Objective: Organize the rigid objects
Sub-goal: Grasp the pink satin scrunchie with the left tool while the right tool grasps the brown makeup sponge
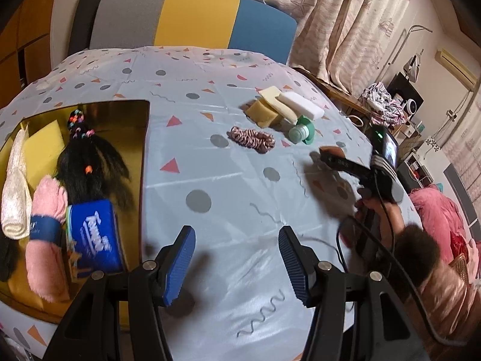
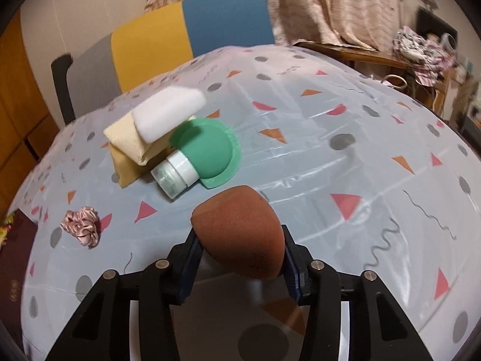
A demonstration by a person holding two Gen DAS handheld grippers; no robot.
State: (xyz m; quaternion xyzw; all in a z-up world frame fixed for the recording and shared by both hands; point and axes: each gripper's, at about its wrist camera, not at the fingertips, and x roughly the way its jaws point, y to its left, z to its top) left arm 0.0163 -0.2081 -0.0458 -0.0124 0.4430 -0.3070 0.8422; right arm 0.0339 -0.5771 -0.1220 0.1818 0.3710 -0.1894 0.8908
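The right gripper [image 2: 240, 249] clenched a brown egg-shaped sponge [image 2: 240, 234] just above the patterned tablecloth [image 2: 330, 156], near a green brush [image 2: 207, 150], small jar [image 2: 174, 174] and stacked sponges [image 2: 150, 126]. The left gripper [image 1: 237, 258] hovered released beside a gold box [image 1: 132, 126].

Tablecloth [image 1: 234, 138]: pale blue-grey, grey dots, pink and orange triangles, grey squiggles. Box [image 1: 132, 114] at left: gold inside. Tissue pack [image 1: 96, 237]: blue, white lettering. Towel [image 1: 45, 258]: pink. Scrunchie [image 2: 81, 225]: pink. Egg-shaped sponge [image 2: 240, 234]: reddish brown. Dome-shaped pad [image 2: 207, 153]: green. Far chair [image 1: 195, 18]: grey, yellow, blue panels.
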